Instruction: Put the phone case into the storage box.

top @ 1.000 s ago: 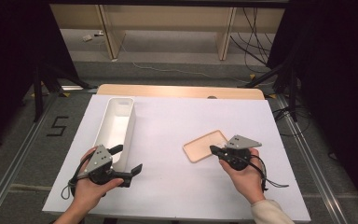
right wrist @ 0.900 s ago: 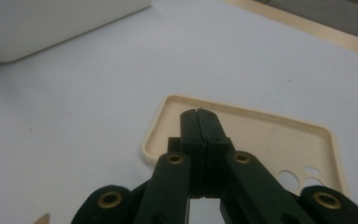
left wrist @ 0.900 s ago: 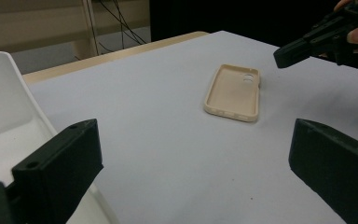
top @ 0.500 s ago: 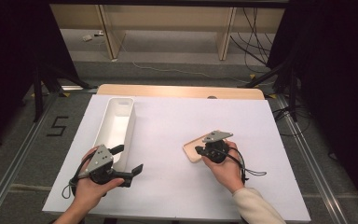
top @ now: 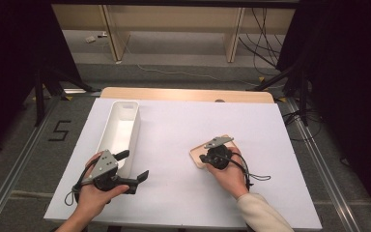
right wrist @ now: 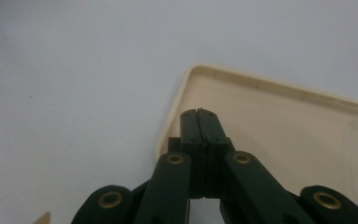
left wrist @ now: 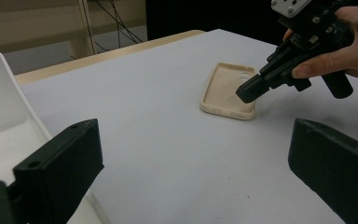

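Legibly, the only writing is a black "5" (top: 59,130) marked on the grey floor left of the table; no brand or label can be read on the objects. Surface: white sheet (top: 174,135) covering a wood-edged table (top: 183,93), with dark curtains at both sides, pale shelving legs behind and loose cables on the floor. Phone case (top: 197,154), cream, lies open side up on the sheet at the person's right of centre, well apart from the white tray (top: 121,128) at the left. In the high view its long axis runs diagonally, from near-left to far-right; the camera cut-out end (left wrist: 245,74) shows in the left gripper view on the side farther from that camera. Right gripper (right wrist: 200,113): jaws fully together with nothing between them, tips poised over the inside of the case near its corner; contact cannot be told. Left gripper (top: 134,167): jaws standing wide apart and holding nothing, just beside the tray's near end.
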`<state>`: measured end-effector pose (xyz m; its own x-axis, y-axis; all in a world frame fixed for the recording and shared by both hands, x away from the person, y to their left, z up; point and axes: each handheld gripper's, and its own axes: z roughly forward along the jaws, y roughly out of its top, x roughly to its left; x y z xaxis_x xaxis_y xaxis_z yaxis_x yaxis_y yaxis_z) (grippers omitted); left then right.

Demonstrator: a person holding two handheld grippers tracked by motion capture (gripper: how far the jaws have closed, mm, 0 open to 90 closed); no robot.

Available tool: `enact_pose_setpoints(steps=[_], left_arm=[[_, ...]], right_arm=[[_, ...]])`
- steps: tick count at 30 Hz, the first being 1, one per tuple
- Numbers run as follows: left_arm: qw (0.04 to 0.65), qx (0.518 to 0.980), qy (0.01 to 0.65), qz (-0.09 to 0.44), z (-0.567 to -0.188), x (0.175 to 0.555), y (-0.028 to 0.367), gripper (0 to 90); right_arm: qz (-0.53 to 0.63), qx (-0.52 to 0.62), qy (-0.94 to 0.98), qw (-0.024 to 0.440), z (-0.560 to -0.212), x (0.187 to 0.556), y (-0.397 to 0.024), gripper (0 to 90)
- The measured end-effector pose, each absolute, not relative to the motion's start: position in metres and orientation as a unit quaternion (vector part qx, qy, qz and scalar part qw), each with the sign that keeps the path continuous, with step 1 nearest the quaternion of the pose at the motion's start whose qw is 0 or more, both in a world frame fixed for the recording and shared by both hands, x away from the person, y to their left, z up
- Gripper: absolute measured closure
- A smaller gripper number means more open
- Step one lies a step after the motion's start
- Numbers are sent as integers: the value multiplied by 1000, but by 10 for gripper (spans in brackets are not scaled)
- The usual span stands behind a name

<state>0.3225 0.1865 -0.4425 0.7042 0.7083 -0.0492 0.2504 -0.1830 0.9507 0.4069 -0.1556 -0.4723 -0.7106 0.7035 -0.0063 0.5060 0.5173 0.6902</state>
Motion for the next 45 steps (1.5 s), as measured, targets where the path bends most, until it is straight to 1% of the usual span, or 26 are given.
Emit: enact_pose_setpoints(steps=[2,3,4,6,7,16,18,23,28,30,32,36,45], left_arm=[[552,740,325,206,-443,323,186,23],[552,741,323,207,-443,323,187,23],[553,740,324,206,-443,323,186,23],[553,740,325,204,-443,322,186,23],[553,739,325,203,-443,322,186,23],[553,741,320,205,-443,323,186,23],[553,742,319,206,-443,323,186,23],[553,741,323,204,-443,322,186,23],[553,740,323,203,-443,322,186,24],[553,741,322,204,-443,322,186,23],[553,741,322,204,-443,322,186,23],[553,741,322,203,-443,322,186,23],[554,741,321,203,-443,322,186,24]], right_arm=[[338,351,861,142,-473,407,-155,900],[329,356,865,128,-472,406,-155,900],[334,351,863,140,-475,407,-155,900],[330,362,862,131,-475,407,-154,900],[331,353,864,140,-476,408,-154,900],[314,359,871,121,-475,408,-154,900],[312,353,873,126,-476,408,-155,900],[312,360,872,118,-474,408,-156,900],[315,358,870,126,-474,410,-157,900],[302,365,873,115,-471,409,-158,900],[301,362,873,125,-472,409,-159,900],[291,359,879,118,-470,410,-160,900],[281,362,881,120,-467,411,-164,900]])
